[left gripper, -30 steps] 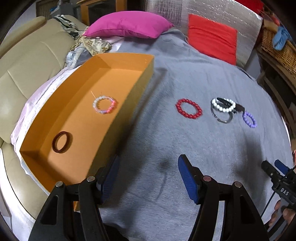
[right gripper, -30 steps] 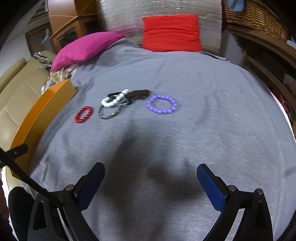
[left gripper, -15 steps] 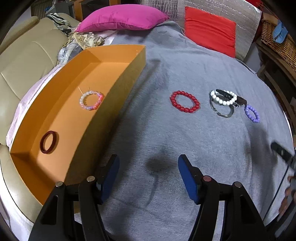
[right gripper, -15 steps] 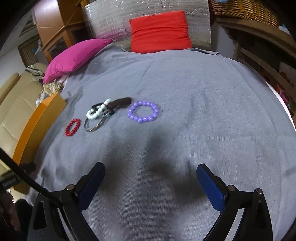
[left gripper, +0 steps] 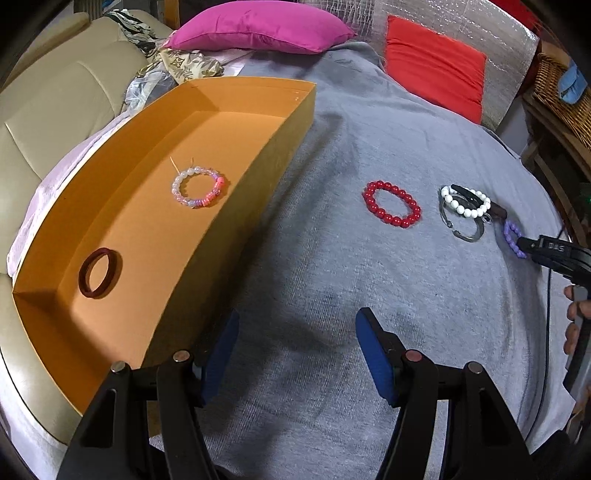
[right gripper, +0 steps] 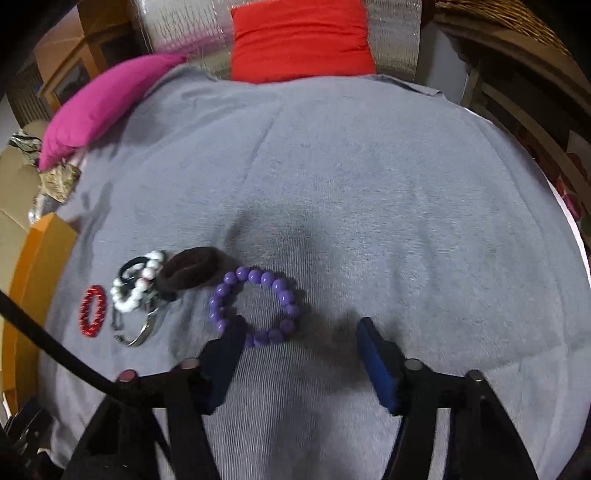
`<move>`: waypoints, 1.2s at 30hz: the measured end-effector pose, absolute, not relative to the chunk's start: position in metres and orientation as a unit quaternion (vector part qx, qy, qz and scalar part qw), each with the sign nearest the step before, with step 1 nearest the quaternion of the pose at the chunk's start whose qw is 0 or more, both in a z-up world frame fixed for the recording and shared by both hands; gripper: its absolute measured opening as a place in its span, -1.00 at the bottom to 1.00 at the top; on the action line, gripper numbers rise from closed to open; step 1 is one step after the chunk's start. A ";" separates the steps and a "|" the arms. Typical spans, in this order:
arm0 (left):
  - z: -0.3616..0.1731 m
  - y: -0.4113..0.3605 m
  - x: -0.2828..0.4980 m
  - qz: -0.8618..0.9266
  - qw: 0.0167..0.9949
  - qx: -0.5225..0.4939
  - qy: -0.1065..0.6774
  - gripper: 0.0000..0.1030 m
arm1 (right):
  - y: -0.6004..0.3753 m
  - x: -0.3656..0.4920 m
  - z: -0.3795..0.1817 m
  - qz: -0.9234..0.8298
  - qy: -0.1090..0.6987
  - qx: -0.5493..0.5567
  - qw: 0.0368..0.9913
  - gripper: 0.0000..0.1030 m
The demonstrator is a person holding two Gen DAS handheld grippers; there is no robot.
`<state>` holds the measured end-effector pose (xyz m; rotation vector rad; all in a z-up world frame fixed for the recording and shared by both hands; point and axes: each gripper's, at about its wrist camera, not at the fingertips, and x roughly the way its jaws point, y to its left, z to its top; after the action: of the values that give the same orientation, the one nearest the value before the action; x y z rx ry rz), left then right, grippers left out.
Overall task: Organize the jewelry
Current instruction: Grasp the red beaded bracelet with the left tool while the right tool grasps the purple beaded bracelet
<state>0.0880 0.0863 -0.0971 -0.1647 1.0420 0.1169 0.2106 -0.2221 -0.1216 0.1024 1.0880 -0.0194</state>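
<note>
An orange box lies at the left on a grey blanket; it holds a pastel bead bracelet and a dark red bangle. On the blanket lie a red bead bracelet, a white bead bracelet on a metal ring, and a purple bead bracelet. My right gripper is open, low over the purple bracelet, its left finger over the near rim. My left gripper is open and empty beside the box.
A brown hair tie lies by the white beads. A pink pillow and a red cushion sit at the back. A beige sofa is at the left, wicker furniture at the right.
My right gripper has moved forward and down to the purple bracelet and its fingers have narrowed. My left gripper has shifted slightly; the box looks closer.
</note>
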 end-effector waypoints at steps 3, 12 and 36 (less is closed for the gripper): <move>-0.096 0.083 0.095 0.051 0.864 -0.076 0.495 0.29 | -0.216 0.216 -0.122 -0.020 0.519 0.032 0.854 -0.29; -0.092 0.057 0.152 0.018 0.863 -0.064 0.501 0.29 | -0.242 0.194 -0.120 -0.021 0.514 0.037 0.857 -0.81; -0.127 0.005 0.255 -0.032 0.824 0.020 0.565 -0.82 | -0.274 0.175 -0.127 -0.005 0.499 0.058 0.865 -0.81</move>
<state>0.2554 0.0050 -0.1267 0.0420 1.2004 -0.0688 0.1752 -0.2738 -0.1273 0.1214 1.0456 -0.0115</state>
